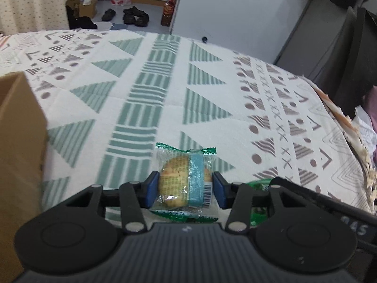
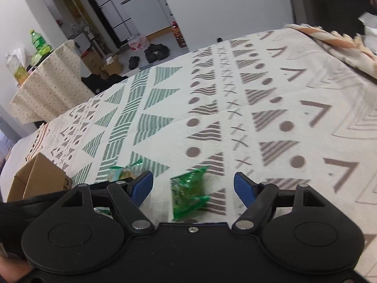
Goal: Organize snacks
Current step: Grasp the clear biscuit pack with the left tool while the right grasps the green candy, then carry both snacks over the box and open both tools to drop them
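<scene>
My left gripper [image 1: 185,189] is shut on a wrapped pastry snack [image 1: 182,180] in clear film with green edges and a blue band, held just above the patterned tablecloth [image 1: 165,89]. A second green-edged wrapper [image 1: 186,217] lies under it. My right gripper [image 2: 193,186] is open, its blue pads either side of a green snack packet [image 2: 188,189] lying on the cloth. The pastry snack in the left gripper also shows at the left of the right wrist view [image 2: 122,173]. A brown cardboard box [image 1: 18,153] stands at the left; it also shows in the right wrist view [image 2: 40,176].
The right gripper's body [image 1: 318,200] reaches in at the lower right of the left wrist view, with a green packet [image 1: 259,184] beside it. The table's far edge [image 1: 141,31] drops to a floor with shoes [image 1: 135,16]. A fringed cloth [image 2: 341,44] lies at the right.
</scene>
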The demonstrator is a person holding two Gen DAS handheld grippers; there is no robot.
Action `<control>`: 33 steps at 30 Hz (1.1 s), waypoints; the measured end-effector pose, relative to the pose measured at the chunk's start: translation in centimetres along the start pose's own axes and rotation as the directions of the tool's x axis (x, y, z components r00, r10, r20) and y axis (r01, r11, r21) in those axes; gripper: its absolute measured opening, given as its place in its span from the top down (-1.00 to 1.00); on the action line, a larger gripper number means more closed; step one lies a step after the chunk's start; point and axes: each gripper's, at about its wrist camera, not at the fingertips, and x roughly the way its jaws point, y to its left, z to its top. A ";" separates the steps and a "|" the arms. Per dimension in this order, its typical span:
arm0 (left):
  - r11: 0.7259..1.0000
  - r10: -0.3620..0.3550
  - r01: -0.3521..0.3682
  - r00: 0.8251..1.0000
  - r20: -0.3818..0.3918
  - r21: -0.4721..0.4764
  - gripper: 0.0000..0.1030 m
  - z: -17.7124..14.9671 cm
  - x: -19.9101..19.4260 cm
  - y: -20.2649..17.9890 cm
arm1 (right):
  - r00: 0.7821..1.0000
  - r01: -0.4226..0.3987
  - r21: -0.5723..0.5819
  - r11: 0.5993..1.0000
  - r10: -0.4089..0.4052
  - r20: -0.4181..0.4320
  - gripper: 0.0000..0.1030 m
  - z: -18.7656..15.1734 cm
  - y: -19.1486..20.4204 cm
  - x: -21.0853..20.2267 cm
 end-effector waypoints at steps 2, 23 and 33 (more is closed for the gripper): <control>1.000 0.014 -0.014 1.000 0.008 -0.007 0.08 0.3 -0.4 0.6 | 1.000 0.013 -0.022 1.000 -0.013 -0.011 -0.44 -0.1 0.5 0.8; 1.000 0.028 -0.029 0.996 0.079 0.009 0.08 0.9 -8.3 2.1 | 0.998 0.013 -0.145 0.989 -0.004 0.059 0.37 -0.5 5.6 -2.9; 0.998 0.053 -0.048 0.986 0.157 -0.036 0.08 1.2 -13.7 4.8 | 0.985 -0.040 -0.187 0.982 0.070 0.155 0.38 -0.5 9.1 -7.3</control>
